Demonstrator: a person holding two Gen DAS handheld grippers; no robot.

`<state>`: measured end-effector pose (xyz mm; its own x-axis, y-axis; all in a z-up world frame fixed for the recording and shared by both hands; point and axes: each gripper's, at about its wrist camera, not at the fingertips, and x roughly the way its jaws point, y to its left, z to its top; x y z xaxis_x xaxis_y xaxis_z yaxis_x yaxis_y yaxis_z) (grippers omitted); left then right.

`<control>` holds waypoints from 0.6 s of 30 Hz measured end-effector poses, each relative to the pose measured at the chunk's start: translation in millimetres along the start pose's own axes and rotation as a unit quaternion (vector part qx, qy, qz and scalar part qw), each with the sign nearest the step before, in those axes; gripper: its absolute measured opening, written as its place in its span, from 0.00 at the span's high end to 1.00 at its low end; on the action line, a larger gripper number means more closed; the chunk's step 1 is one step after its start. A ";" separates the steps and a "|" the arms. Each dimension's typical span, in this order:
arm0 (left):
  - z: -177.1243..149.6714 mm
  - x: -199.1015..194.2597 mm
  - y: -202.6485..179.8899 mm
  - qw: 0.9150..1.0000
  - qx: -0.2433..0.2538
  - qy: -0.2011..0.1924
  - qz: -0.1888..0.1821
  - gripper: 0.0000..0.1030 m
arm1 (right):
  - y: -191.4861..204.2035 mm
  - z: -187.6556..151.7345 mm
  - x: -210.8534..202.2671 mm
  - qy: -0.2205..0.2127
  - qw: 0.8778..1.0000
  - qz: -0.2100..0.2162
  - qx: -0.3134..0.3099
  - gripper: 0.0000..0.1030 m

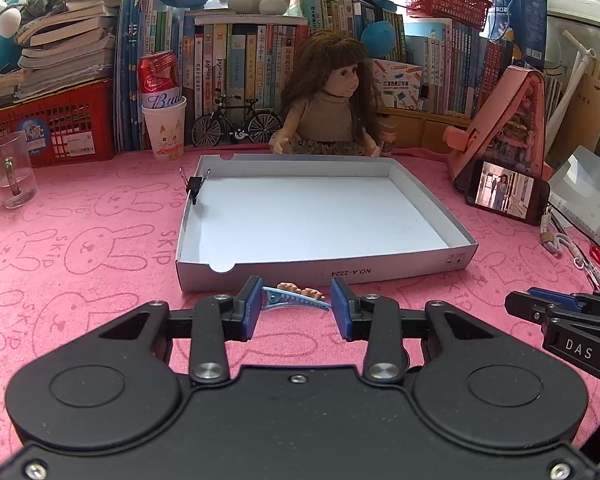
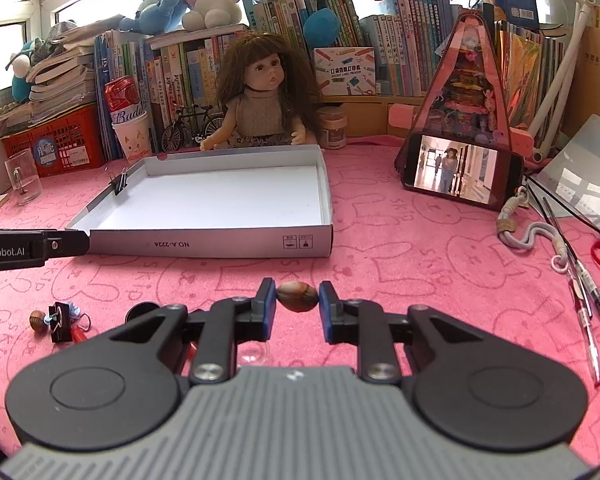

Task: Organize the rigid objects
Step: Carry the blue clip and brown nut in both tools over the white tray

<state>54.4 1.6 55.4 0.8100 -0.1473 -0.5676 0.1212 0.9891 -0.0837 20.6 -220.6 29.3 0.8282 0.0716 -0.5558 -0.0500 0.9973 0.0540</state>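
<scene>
While the shallow white cardboard box lid [image 2: 220, 196] lies open-side up as the evident collection tray, nothing rests on its floor; a black binder clip [image 2: 119, 185] grips its rim at about nine o'clock. The right gripper [image 2: 298, 298] has its jaws pinching a small brown oval nut-like bead [image 2: 298, 297] across its long axis, hanging over the pink rabbit-print tabletop [image 2: 420, 280] at six o'clock of the lid, presumably for carrying in. The left gripper [image 1: 296, 306] has its jaws closed on a blue toothed metal hair clip [image 1: 294, 300], end to end, just short of the lid's near wall; whether it is lifted cannot be told. Further loose items wait at the right view's eight o'clock: a second brown bead [image 2: 37, 320] and another black binder clip [image 2: 62, 322].

Legible writing: "NO.A-2224" inverted on the lid's near wall; "SKIP" repeated on the tabletop cloth; "Bud…" on a red can [image 2: 122, 98]; "enRobot.AI" and "DAS" on gripper bodies. Book spines are too small to read.
</scene>
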 end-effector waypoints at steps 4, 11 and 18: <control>8.5 6.5 0.8 1.000 -0.007 0.000 -0.002 0.65 | -2.0 6.9 5.4 0.005 1.000 0.011 0.009 0.73; 33.6 26.4 9.7 0.999 -0.032 0.010 -0.007 0.65 | -3.1 26.6 20.3 0.007 0.999 0.028 0.019 0.73; 61.9 49.3 17.4 0.999 -0.035 0.022 -0.003 0.66 | -5.2 54.5 42.5 0.012 0.998 0.054 0.022 0.73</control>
<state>132.0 11.5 76.7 0.7829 -0.1548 -0.6026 0.0846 0.9860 -0.1434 86.5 -223.7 50.6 0.8058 0.1789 -0.5645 -0.1127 0.9822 0.1503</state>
